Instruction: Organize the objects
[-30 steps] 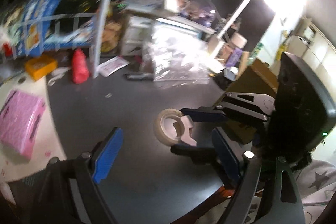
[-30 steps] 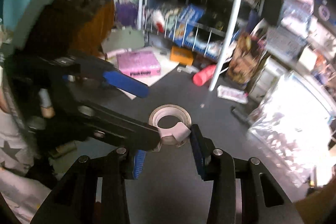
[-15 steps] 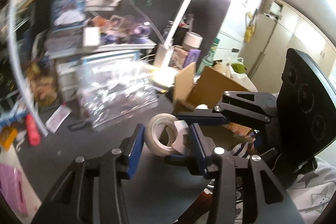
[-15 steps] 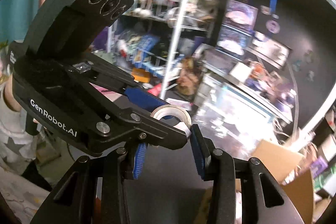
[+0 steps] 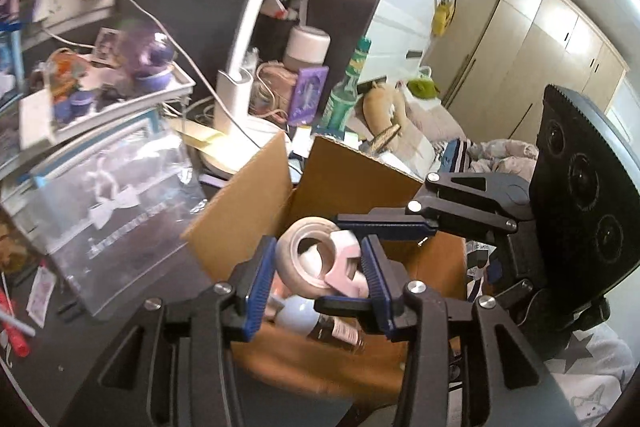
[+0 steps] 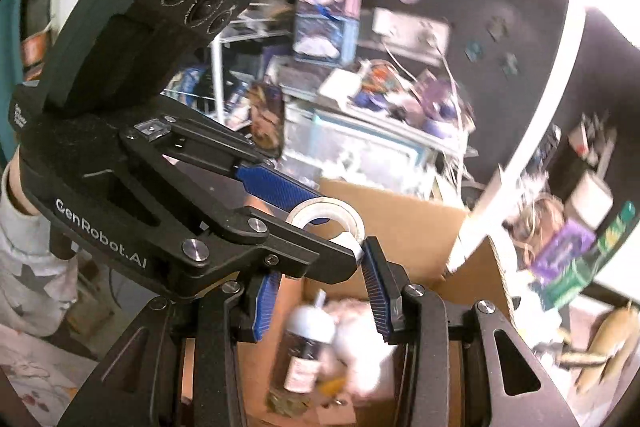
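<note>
A whitish tape roll [image 5: 294, 269] with a pale pink dispenser clip [image 5: 344, 267] hangs in the air over an open cardboard box [image 5: 352, 183]. My left gripper [image 5: 318, 279] is shut on it, its blue pads pressing the roll's side and the clip. My right gripper [image 5: 332, 263] comes in from the right and clamps the same piece from above and below. In the right wrist view the tape roll [image 6: 340, 211] sits just beyond my right gripper [image 6: 322, 261], with the left gripper [image 6: 334, 229] reaching in from the left. Below lies the cardboard box [image 6: 404, 219].
Inside the box are a white-capped bottle [image 6: 308, 331] and something white and fluffy [image 6: 360, 331]. A white desk lamp [image 5: 236, 83], a green bottle [image 5: 346, 87] and a clear plastic bag [image 5: 116, 187] stand around it on the dark table. A wardrobe fills the far right.
The left gripper has shut on the tape roll. Both grippers lifted it off the dark table and carried it rightwards to above the cardboard box.
</note>
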